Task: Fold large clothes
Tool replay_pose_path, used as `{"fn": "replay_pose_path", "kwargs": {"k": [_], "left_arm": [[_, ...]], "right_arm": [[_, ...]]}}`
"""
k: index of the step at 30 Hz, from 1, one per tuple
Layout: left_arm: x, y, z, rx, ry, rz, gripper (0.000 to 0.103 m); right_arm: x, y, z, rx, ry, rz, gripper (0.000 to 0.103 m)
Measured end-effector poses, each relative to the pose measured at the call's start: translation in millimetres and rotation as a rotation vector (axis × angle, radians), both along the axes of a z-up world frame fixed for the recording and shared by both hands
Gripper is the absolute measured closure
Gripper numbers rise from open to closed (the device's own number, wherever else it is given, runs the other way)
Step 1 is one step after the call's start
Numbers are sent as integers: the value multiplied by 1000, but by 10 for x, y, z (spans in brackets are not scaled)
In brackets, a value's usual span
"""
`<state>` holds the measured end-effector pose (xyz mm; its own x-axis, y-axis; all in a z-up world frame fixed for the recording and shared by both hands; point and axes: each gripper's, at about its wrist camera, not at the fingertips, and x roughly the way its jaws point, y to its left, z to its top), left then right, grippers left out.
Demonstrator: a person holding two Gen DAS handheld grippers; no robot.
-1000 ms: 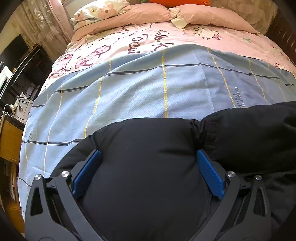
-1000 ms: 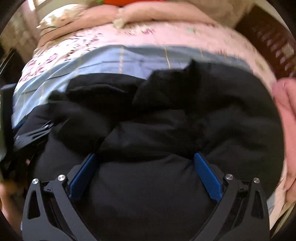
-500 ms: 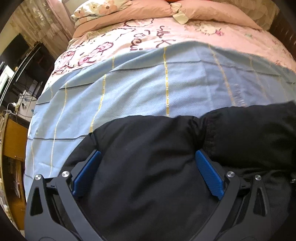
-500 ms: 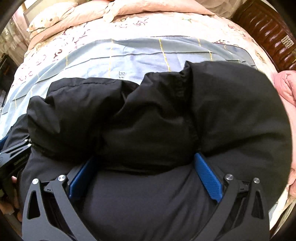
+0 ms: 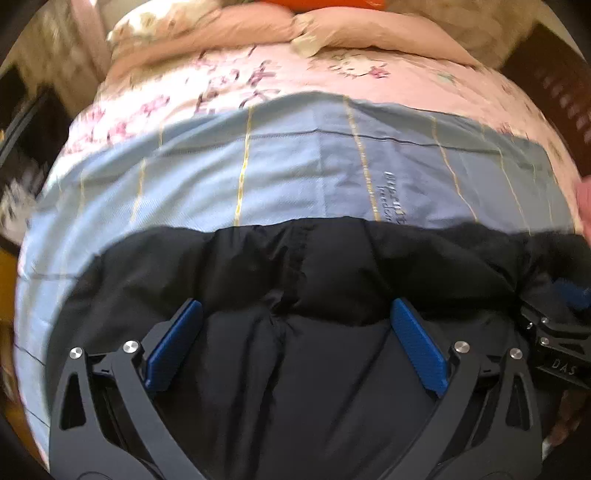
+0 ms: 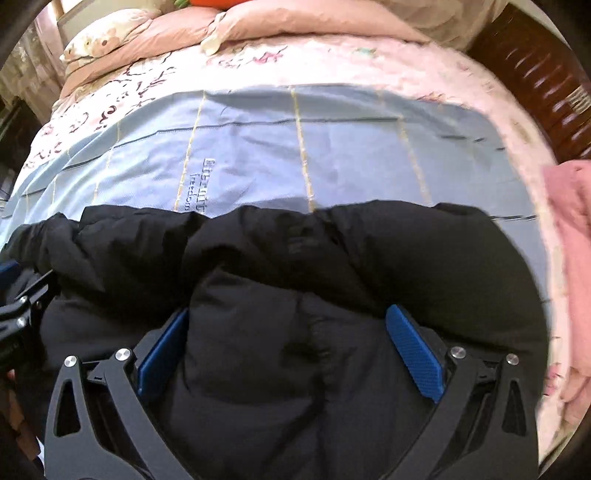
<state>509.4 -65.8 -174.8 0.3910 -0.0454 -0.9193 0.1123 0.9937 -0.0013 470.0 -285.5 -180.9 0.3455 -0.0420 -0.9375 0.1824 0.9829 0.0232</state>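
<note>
A black puffy jacket (image 5: 314, 273) lies across the near part of the bed on a light blue sheet (image 5: 280, 177); it also fills the lower half of the right wrist view (image 6: 295, 266). My left gripper (image 5: 295, 325) stands wide open with jacket fabric bulging between its blue pads (image 5: 173, 347). My right gripper (image 6: 291, 332) is also wide open with jacket fabric between its pads (image 6: 413, 354). Each gripper shows at the edge of the other's view, the right one (image 5: 554, 343) and the left one (image 6: 18, 317).
A pink patterned quilt (image 5: 295, 77) and pillows (image 6: 122, 33) lie at the far end. A pink cloth (image 6: 572, 229) lies at the right edge. A dark wooden bed frame (image 6: 535, 77) stands far right. Dark furniture (image 5: 22, 122) stands left of the bed.
The folded upper part of the jacket has come down toward me, baring more blue sheet. Both grippers stay wide open and have shifted closer together.
</note>
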Motion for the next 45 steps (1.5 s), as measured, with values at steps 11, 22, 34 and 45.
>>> {"fn": "replay_pose_path", "kwargs": {"k": [11, 22, 34, 45], "left_arm": [[234, 154, -303, -10, -17, 71, 2], [-102, 275, 81, -30, -176, 33, 2], [-416, 1188, -273, -6, -292, 125, 2], [-845, 737, 451, -195, -459, 116, 2]], "right_arm": [[504, 256, -363, -35, -19, 99, 1], [-351, 91, 469, -100, -425, -25, 1], [-560, -136, -162, -349, -388, -101, 1], [-931, 487, 454, -184, -535, -155, 1]]}}
